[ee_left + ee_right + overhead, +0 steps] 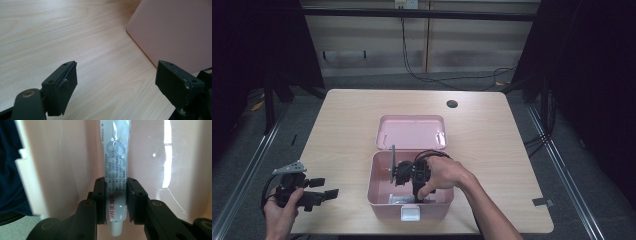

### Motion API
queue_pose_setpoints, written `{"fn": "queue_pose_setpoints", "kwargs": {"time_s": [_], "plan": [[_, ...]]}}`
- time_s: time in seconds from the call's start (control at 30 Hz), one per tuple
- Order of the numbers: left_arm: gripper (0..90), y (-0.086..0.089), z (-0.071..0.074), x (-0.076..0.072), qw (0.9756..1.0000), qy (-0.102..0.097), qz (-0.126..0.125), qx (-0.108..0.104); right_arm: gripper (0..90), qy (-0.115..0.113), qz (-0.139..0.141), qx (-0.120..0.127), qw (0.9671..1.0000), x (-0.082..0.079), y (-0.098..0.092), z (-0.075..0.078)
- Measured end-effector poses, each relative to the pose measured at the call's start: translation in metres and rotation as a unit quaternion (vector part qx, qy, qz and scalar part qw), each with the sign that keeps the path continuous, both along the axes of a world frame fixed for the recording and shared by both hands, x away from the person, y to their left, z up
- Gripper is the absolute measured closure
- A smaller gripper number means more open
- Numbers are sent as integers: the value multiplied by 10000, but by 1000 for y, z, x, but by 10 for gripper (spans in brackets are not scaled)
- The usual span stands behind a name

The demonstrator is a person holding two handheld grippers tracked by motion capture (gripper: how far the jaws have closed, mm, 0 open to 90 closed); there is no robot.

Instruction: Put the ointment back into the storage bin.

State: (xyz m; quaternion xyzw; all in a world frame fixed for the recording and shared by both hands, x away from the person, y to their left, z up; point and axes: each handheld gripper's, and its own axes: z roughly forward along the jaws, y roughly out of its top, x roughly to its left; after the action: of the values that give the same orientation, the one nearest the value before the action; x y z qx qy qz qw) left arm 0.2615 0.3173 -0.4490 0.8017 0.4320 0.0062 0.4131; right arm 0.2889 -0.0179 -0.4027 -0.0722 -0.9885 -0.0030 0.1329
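Inside pink box [379, 192] — right tool [116, 200], downward, clamping tube [116, 162].

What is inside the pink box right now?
The right gripper reaches into the pink box, shut on a white tube. The hand covers much of the box floor, so anything else there cannot be told.

**A pink box on our pale table**

We see a light wood table [347, 125], a round cable hole [452, 104] near its far edge. A pink box [379, 197] sits directly on it, lid [411, 132] open behind.
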Motion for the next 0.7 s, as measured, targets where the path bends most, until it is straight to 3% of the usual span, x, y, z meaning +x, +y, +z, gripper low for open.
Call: {"fn": "queue_pose_setpoints", "kwargs": {"time_s": [0.47, 0.7], "plan": [[176, 0, 0, 0, 10000, 5, -2, 1, 714, 151, 110, -43, 9998, 2, 13, -27], [176, 0, 0, 0, 10000, 18, 5, -6, 713, 145, 128, -83, 9998, 1, 12, -29]]}}
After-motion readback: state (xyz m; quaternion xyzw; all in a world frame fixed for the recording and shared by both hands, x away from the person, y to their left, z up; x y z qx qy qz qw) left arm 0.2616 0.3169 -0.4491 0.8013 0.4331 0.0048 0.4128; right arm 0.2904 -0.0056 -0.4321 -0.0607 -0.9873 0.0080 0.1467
